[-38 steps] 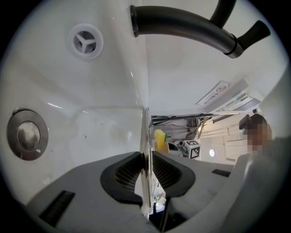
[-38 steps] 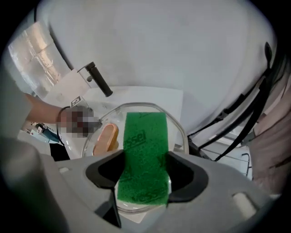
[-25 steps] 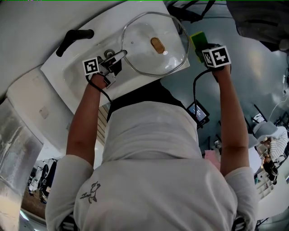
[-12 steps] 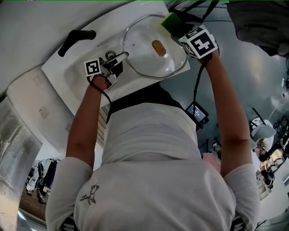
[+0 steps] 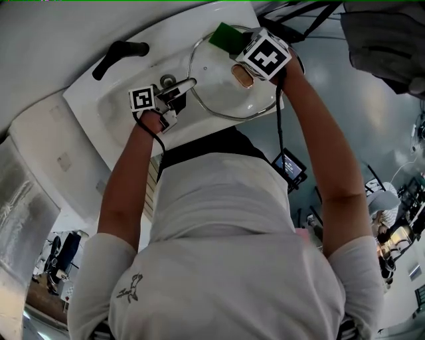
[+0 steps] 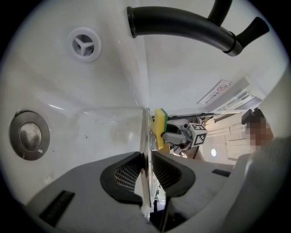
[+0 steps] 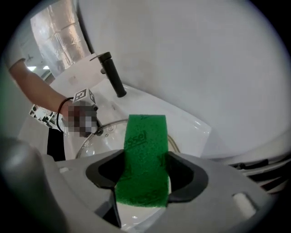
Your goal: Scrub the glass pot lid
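The glass pot lid [image 5: 222, 80] with its metal rim and brown knob is held over the white sink [image 5: 99, 109]. My left gripper [image 5: 178, 89] is shut on the lid's left rim; in the left gripper view the rim [image 6: 146, 136] runs edge-on between the pads. My right gripper [image 5: 240, 44] is shut on a green-and-yellow sponge [image 5: 224, 36] at the lid's far side. The right gripper view shows the green scouring face [image 7: 143, 157] filling the jaws above the lid [image 7: 102, 136]. From the left gripper view, the sponge [image 6: 159, 126] rests against the lid's face.
A black faucet [image 5: 121, 53] stands at the sink's back left, its spout [image 6: 182, 26] arching over the basin. The metal drain [image 6: 29, 135] and overflow hole [image 6: 85, 44] lie in the basin. Black cables [image 5: 292, 10] run behind the sink.
My right gripper has carried the sponge from beside the lid's right edge up and left onto the lid's far side. The left gripper and lid stayed almost still.
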{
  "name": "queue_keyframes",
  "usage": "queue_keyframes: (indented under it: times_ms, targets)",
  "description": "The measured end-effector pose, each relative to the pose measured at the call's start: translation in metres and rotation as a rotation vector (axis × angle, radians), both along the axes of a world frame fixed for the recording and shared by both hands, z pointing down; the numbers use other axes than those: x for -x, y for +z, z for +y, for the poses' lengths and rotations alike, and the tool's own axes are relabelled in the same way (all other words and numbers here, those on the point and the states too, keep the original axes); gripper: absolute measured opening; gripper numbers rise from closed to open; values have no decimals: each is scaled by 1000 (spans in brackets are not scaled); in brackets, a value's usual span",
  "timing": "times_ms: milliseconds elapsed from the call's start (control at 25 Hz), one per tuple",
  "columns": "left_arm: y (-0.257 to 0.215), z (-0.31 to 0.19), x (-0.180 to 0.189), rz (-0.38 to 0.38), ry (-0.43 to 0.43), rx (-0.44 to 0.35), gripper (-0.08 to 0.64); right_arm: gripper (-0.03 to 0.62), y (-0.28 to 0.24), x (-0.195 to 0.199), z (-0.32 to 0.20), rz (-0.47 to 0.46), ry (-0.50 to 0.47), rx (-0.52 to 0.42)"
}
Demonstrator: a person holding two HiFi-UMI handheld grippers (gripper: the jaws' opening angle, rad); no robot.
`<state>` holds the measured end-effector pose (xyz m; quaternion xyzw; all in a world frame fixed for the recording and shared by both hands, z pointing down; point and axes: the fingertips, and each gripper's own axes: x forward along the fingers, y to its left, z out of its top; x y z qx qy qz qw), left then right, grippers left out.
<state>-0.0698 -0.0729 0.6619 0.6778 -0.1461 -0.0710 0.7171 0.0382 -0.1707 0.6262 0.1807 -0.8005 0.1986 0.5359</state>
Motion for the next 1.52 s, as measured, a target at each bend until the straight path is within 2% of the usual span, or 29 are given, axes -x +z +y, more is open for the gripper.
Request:
queue_keyframes:
  times_ms: [120, 400, 600, 680, 840, 1040, 1240, 1320, 1520]
  targets:
    - [0, 1, 0, 4, 4, -3, 83, 288, 4, -29, -4, 8, 72, 10]
    - [0, 1, 0, 2, -5, -3, 81, 288, 14, -134, -6, 26, 347, 43]
    - [0, 1, -2, -8, 4, -21, 83, 288, 20, -181, 4, 42, 463, 45]
    - [-1, 1, -3, -17, 10, -33, 84, 288, 13, -183, 5, 53, 458, 20]
    - [0, 0, -3, -57, 15, -83, 93, 290, -5, -171, 7, 14, 431, -41]
    - [3, -6, 8, -150, -11, -180, 156, 290, -27, -163, 19, -30, 438, -117]
    - [0, -6, 26, -251, -48, -223, 189, 290, -47, -147, 39, -115, 457, -163]
    - [-11, -8, 32, -302, -61, -277, 189, 290, -56, -139, 49, -146, 458, -173]
    - [-56, -9, 32, -426, -58, -475, 189, 291, -81, -123, 69, -224, 454, -220]
